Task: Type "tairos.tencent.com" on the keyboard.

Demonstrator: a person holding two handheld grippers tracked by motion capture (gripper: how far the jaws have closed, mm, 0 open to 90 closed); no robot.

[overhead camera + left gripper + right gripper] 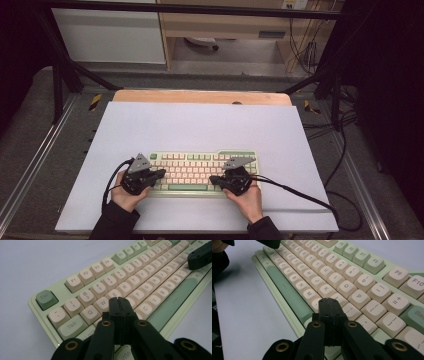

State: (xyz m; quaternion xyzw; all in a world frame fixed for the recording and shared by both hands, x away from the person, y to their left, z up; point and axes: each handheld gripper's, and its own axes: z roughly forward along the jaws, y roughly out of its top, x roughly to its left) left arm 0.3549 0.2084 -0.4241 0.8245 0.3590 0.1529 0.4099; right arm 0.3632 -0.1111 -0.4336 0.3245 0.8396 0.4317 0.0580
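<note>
A pale green keyboard [200, 170] with cream and green keys lies near the front of a white mat [200, 130]. My left gripper [161, 173] hovers over the keyboard's left end, jaws shut with nothing between them. In the left gripper view its closed tips [119, 300] sit above the keys [117, 293] around W, E and S. My right gripper [212, 179] is over the keyboard's right part, also shut and empty. In the right gripper view its tips [329, 300] hang above the keys [347, 287] near K, L and the comma.
A wooden table edge [200, 96] runs along the far side of the mat. Black cables [300, 195] trail from the right gripper across the mat to the right. Metal frame posts [57, 75] and rails flank the table on both sides.
</note>
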